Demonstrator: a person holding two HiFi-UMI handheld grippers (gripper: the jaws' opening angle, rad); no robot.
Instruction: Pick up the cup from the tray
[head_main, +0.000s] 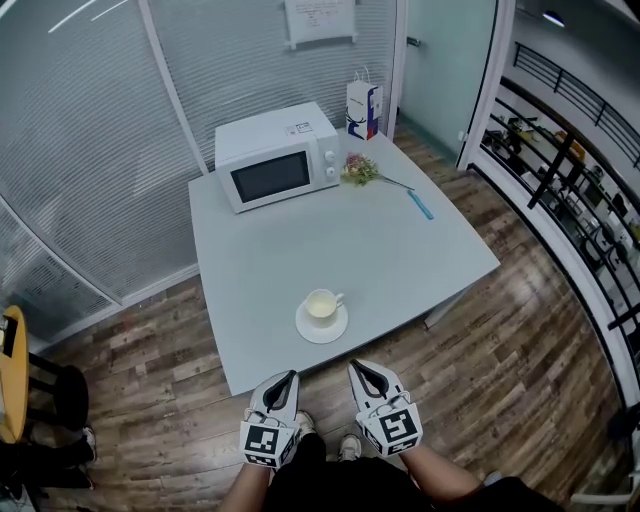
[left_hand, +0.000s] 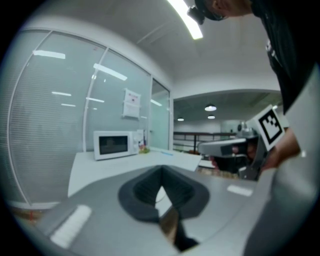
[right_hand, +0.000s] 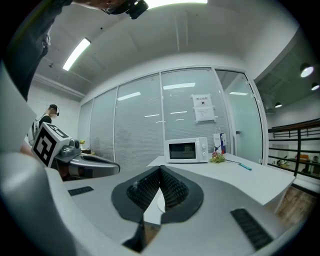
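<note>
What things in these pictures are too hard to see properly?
- Head view: whether there is anything inside the cup on its saucer. It is too small to tell.
- Head view: the writing on the notice. It is too small, and the top edge cuts it off.
- Right gripper view: the cup is almost wholly hidden behind the shut jaws of the right hand-held gripper.

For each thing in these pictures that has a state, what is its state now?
cup: upright on the tray, not held.
tray: flat on the table, near its front edge.
microwave: door closed.
paper bag: standing upright.
flowers: lying on the table.
left gripper: shut, empty.
right gripper: shut, empty.
</note>
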